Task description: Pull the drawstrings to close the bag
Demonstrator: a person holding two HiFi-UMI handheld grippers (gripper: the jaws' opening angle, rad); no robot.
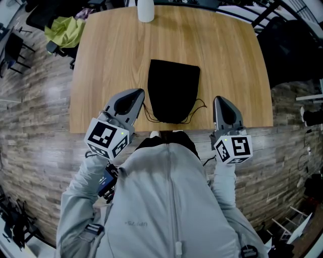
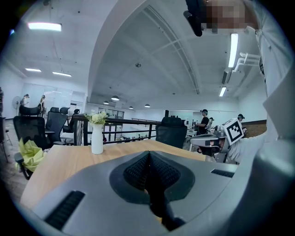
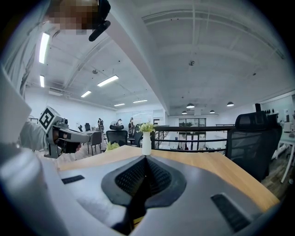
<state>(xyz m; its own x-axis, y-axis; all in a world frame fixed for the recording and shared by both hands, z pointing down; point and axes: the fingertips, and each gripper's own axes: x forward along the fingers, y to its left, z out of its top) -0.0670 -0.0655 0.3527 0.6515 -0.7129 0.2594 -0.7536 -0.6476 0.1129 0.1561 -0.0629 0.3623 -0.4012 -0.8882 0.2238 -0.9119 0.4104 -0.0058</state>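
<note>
Your left gripper (image 1: 135,93) and right gripper (image 1: 218,100), jaws clenched empty, flank the bag (image 1: 174,88) (long axis pointing away from you). The drawstrings (image 1: 198,110) loop at the bag's near end.

A flat black fabric drawstring bag (image 1: 173,90) lies near the front edge of a light wooden table (image 1: 111,55), thin black cords (image 1: 198,108) looping from its lower corners, flanked by the grey left gripper (image 1: 135,93) and grey right gripper (image 1: 218,100), with a white vase (image 1: 146,11) at the far edge.
</note>
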